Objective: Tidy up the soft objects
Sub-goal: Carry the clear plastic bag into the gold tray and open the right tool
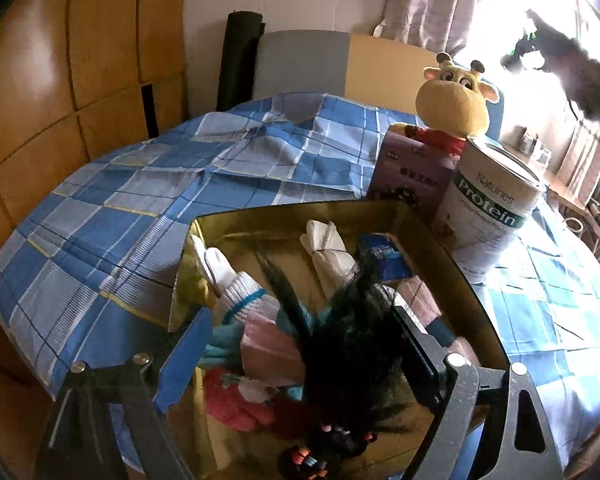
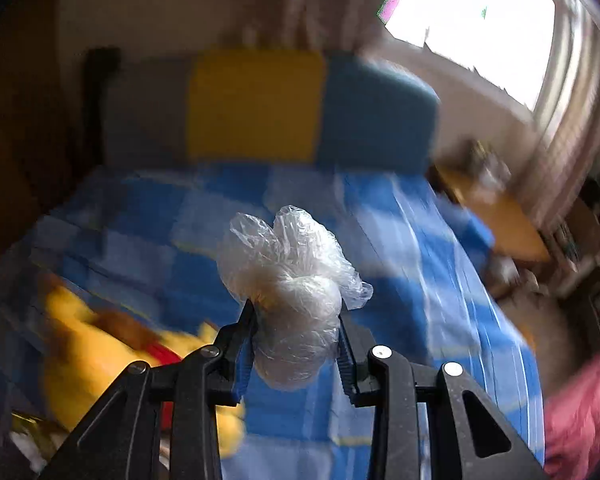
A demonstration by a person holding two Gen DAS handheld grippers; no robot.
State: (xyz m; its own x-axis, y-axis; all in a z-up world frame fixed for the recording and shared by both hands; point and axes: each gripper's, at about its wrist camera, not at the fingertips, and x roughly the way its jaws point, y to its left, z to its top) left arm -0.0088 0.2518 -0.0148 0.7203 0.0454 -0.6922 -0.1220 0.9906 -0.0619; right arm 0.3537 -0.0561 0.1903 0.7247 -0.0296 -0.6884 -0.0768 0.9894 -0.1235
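While the right gripper (image 2: 296, 320) hangs above the blue checked bedspread (image 2: 400, 240), its jaws are clamped on a crumpled clear plastic bag (image 2: 292, 280), which bulges out above and below the pads. Background in the right wrist view is smeared; a yellow plush toy (image 2: 92, 344) lies low at left on the bedspread, and a pink-red sleeve (image 2: 580, 412) shows at the lower right edge. Left gripper (image 1: 300, 344): jaws spread wide, pads pressing on nothing, poised over the gold box (image 1: 472, 276) on the bed. A black feathery item (image 1: 352, 344) sits between the fingers, apparently resting in the box rather than held, though the view is crowded. Box contents also include white socks (image 1: 224, 272), a cream cloth bundle (image 1: 328, 248), a pink folded cloth (image 1: 268, 344), a pink fluffy item (image 1: 236, 404). Just beyond the box stand a white protein tin (image 1: 488, 208) and a purple carton (image 1: 408, 176), with a giraffe plush (image 1: 452, 108) behind them.
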